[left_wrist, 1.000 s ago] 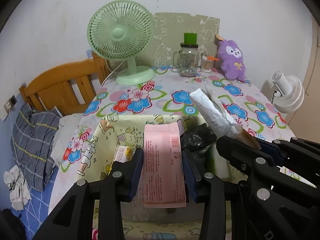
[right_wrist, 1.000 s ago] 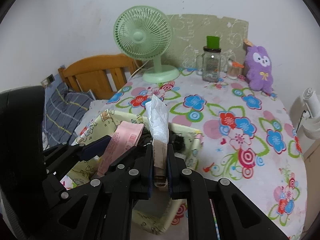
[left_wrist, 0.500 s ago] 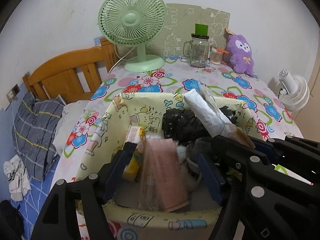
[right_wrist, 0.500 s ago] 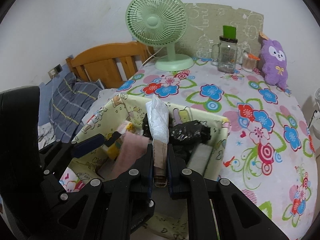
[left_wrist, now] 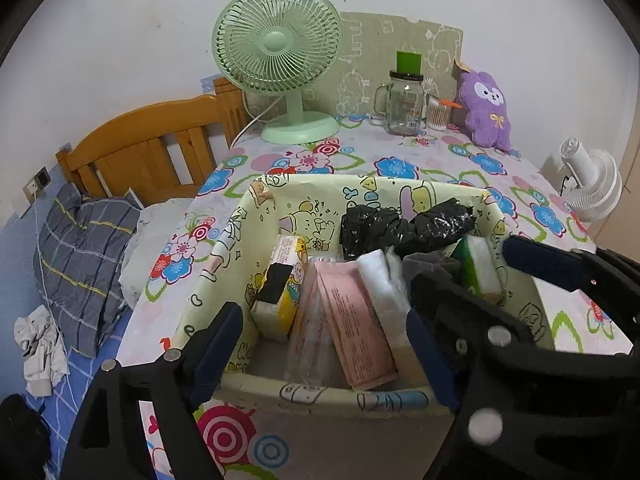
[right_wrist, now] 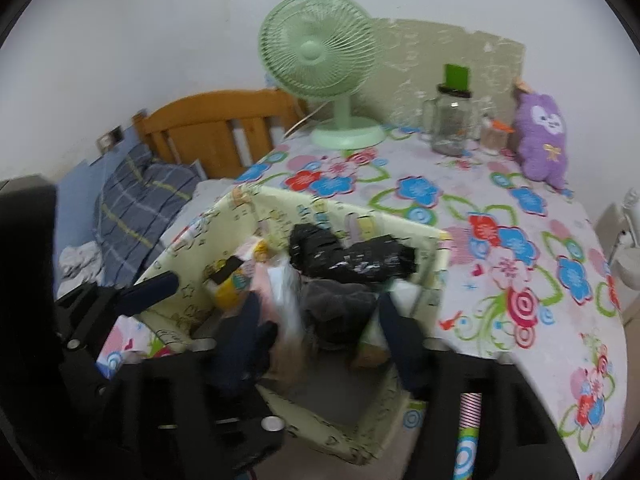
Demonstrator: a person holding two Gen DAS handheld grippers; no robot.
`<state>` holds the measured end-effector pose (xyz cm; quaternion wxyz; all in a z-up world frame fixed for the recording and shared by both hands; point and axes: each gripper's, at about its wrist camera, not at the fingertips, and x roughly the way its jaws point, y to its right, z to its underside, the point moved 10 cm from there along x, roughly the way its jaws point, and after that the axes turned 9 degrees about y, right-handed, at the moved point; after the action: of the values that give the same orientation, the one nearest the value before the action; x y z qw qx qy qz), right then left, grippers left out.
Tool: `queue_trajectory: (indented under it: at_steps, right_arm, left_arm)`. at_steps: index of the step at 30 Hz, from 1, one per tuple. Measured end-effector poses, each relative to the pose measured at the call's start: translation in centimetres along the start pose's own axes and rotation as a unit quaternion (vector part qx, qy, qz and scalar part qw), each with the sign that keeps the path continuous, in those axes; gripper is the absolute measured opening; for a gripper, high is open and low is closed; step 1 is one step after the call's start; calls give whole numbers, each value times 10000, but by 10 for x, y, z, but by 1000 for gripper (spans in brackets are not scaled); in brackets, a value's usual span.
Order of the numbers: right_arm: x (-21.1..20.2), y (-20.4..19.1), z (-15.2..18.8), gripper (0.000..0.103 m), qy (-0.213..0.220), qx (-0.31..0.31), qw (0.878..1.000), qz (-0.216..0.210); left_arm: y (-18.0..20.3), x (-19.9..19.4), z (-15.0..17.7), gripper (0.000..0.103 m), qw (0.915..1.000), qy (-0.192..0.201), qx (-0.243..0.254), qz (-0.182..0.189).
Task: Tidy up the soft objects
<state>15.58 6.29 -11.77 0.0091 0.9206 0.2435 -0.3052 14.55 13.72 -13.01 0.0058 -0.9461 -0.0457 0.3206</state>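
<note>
Both jaws are opening over the yellow cartoon-print box (left_wrist: 304, 208) sitting on the flower-patterned bench (left_wrist: 400, 160). The left hand-held gripper (left_wrist: 324, 344) is spreading wide around the pink packet (left_wrist: 352, 324), its pads clear of it; the packet is leaning inside the box beside the white packet (left_wrist: 380, 280). The right hand-held gripper (right_wrist: 316, 320) is also spreading, pinching nothing, above the black plastic bundle (right_wrist: 352, 256).

The right wrist view is blurred by motion, so the white packet (right_wrist: 289, 300) between the opening fingers of the right gripper (right_wrist: 316, 328) is perhaps loose, and the bottom of the storage box (left_wrist: 256, 216) stays hidden under the packs.
</note>
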Motion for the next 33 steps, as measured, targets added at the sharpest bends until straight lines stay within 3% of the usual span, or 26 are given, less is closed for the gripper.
queue_trajectory:
  at_steps: [15,33]
  right_arm:
    - [-41,19,-5,77,330,83,9993,174]
    - [-113,76,-13,87,878,358,9928,737]
  left_arm:
    - [30,-30,-10,89,9995,290,37,128]
    - [90,-76,-36,103,9951,932,137,290]
